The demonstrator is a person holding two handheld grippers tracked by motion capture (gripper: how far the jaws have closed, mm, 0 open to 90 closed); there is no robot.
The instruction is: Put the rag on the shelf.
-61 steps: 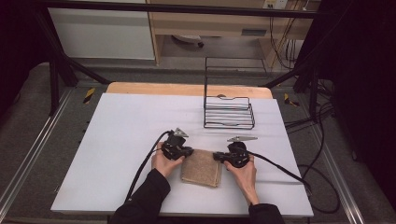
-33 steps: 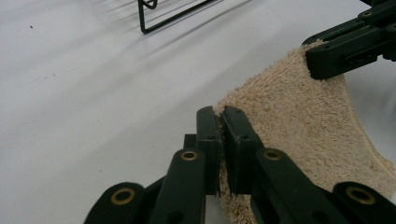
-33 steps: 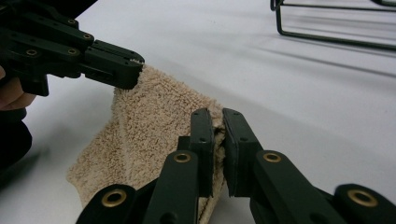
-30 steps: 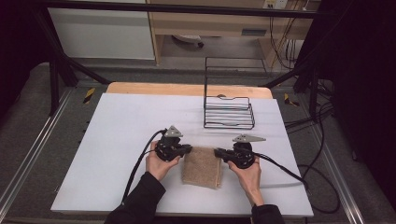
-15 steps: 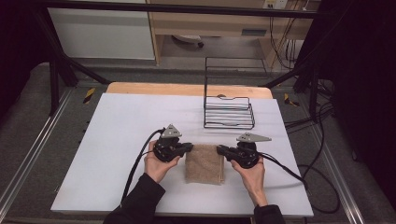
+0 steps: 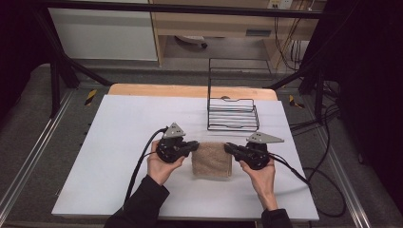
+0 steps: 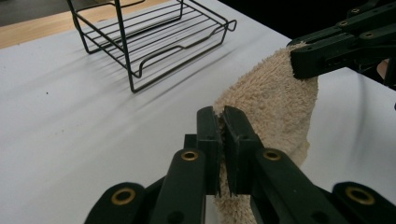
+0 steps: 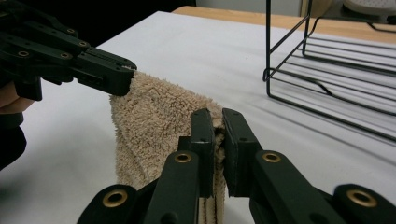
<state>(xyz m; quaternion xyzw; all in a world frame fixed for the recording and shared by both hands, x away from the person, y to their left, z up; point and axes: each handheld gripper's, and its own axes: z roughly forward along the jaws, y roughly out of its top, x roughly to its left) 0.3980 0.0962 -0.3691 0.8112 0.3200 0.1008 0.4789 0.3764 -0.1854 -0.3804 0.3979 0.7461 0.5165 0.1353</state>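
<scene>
Towel: a beige terry towel (image 6: 212,160), thick and looped, folded to a rough rectangle, hanging between my two tongs just above the white tabletop (image 6: 119,128).
Left gripper (image 7: 223,122): my flat black jaws are pinched tight on one top corner of the towel.
Right gripper (image 8: 215,125): jaws likewise clamped on the opposite top corner, pile bulging at the pads.
Rack: a thin black wire rack (image 6: 233,114), open-barred, stands just beyond the towel.
</scene>
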